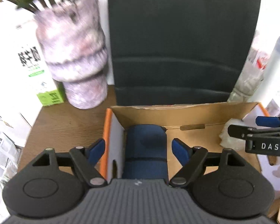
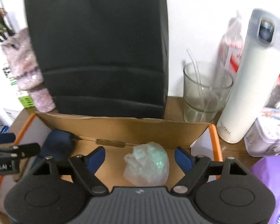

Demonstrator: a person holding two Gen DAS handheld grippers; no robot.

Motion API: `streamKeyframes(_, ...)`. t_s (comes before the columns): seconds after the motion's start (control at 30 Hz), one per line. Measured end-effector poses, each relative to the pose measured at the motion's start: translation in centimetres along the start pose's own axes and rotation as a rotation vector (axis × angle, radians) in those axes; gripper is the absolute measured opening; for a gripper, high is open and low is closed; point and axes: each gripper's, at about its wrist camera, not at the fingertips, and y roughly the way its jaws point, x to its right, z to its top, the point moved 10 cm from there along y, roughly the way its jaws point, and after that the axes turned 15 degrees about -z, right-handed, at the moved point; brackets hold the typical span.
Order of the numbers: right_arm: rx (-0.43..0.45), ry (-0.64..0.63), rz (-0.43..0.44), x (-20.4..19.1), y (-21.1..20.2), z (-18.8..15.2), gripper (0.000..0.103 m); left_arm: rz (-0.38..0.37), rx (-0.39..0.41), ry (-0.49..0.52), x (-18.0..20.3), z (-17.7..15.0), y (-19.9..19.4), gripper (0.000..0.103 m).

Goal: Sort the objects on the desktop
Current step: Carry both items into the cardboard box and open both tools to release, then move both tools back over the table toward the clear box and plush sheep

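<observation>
Hovering over cardboard box (image 1: 196,112), left tongs (image 1: 139,150) spread above blue case (image 1: 145,149), right tongs (image 2: 140,158) spread around crumpled bag (image 2: 147,166)

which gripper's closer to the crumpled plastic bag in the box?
Right. The right gripper has its open jaws either side of the plastic bag; the left gripper is over the blue case at the box's other end.

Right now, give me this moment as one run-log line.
left hand-held gripper: open over blue case | right hand-held gripper: open over plastic bag | both items in box
</observation>
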Motion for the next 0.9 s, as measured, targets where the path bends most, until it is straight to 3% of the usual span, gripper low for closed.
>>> streamKeyframes(0.1,0.016,-0.005,0.000,0.3,-3.0,-1.1,0.084,0.002,0.033,-0.015,0.0,-1.0,-3.5,0.083)
streamKeyframes(0.17,0.031,0.006,0.015,0.7,-5.1,-2.3,0.084,-0.011,0.097,-0.032,0.3,-2.4,-6.7,0.091)
streamKeyframes(0.2,0.043,0.022,0.027,0.9,-6.5,-3.5,0.085,-0.021,0.137,-0.040,0.6,-3.4,-8.1,0.100)
streamKeyframes(0.23,0.055,0.037,0.037,1.1,-7.8,-4.7,0.086,-0.026,0.171,-0.050,0.8,-4.5,-9.3,0.102)
streamKeyframes(0.3,0.090,0.060,0.068,1.4,-10.6,-7.0,0.088,-0.040,0.218,-0.084,1.5,-7.5,-11.5,0.102)
streamKeyframes(0.4,0.122,0.075,0.078,1.5,-14.5,-11.2,0.090,-0.068,0.221,-0.113,2.4,-12.5,-13.3,0.103)
streamKeyframes(0.6,0.223,0.027,0.030,1.2,-20.8,-20.6,0.095,-0.103,0.227,-0.063,4.5,-23.9,-15.9,0.103)
streamKeyframes(0.77,0.248,0.037,0.037,1.1,-23.2,-28.9,0.095,-0.035,0.214,0.035,6.3,-32.3,-16.8,0.103)
streamKeyframes(0.83,0.267,0.020,0.047,1.1,-24.1,-31.3,0.095,-0.030,0.257,0.038,6.8,-33.6,-18.3,0.103)
streamKeyframes(0.9,0.283,-0.008,0.031,1.4,-24.6,-33.1,0.095,-0.052,0.368,0.055,7.5,-34.1,-20.4,0.103)
